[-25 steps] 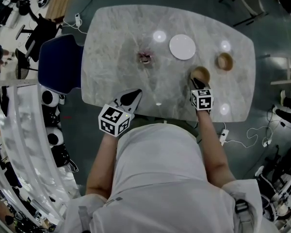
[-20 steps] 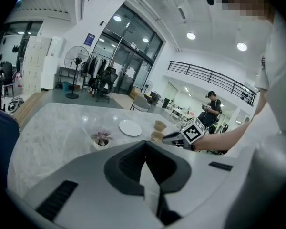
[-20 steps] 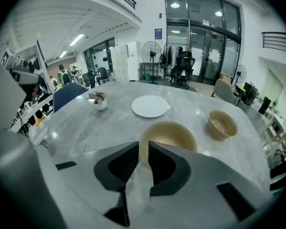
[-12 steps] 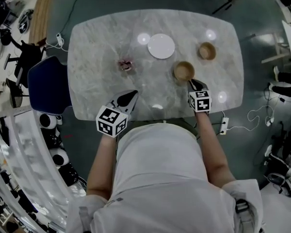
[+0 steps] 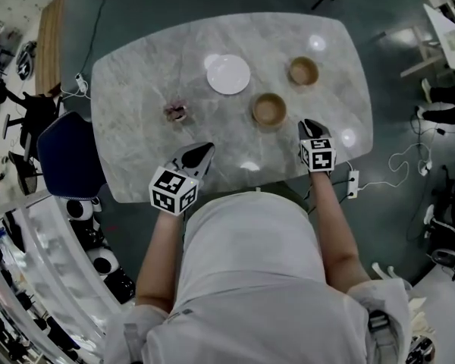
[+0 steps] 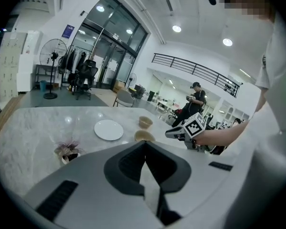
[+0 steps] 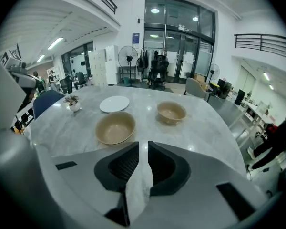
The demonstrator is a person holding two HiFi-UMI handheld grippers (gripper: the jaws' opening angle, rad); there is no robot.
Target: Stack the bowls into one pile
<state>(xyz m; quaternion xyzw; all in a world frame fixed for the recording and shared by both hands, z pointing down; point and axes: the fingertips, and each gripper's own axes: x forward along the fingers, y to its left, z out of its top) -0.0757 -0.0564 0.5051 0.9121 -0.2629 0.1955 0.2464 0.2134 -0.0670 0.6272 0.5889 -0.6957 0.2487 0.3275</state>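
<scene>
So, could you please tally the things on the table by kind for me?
Tan bowls: 2, the near bowl and the far bowl
White plate: 1
Small potted plant: 1
Total: 4

White short-sleeved shirt (image 5: 250, 271), plain and loose, with a grey strap tab (image 5: 374, 322) at each shoulder. Left gripper (image 5: 201, 152): pale grey moulded shell tapering to a point, black ribbed pads (image 6: 128, 163) set in dark recesses, black slots on the housing. Right gripper (image 5: 309, 125): same grey shell and black pads (image 7: 121, 166), jaws closing with nothing between them. On each gripper, a white cube (image 5: 174, 190) bearing black square markers.
</scene>
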